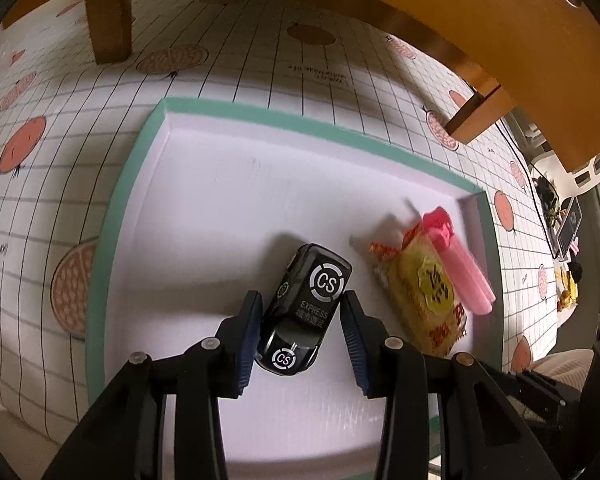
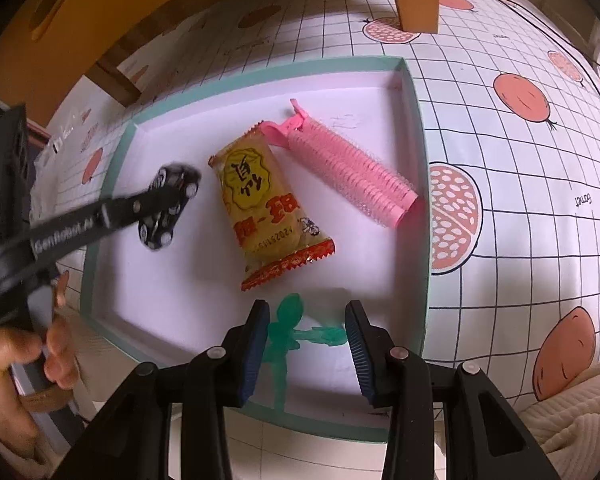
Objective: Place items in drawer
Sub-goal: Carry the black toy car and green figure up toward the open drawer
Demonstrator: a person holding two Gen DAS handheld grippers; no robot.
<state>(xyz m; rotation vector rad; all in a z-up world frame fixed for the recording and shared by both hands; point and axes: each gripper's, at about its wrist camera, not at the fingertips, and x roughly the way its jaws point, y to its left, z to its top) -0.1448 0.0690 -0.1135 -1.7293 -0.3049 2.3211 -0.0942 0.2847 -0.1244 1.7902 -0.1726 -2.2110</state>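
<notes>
Both grippers hang over the white drawer tray [image 1: 140,184] with jaws spread: left gripper [image 1: 302,320] around the black toy car [image 1: 306,304], one pad touching its side, right gripper [image 2: 307,334] around a green figure [image 2: 286,332] near the front rim. Much bare floor lies left of the car; the snack packet [image 2: 264,204] and pink hair roller [image 2: 352,172] fill the right side. A hand [image 2: 16,364] grips the left tool's handle.

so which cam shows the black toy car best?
Left wrist: the black toy car sits sharp between the open left gripper fingers, logos readable. Right wrist shows it blurred, partly behind that gripper's arm.
</notes>
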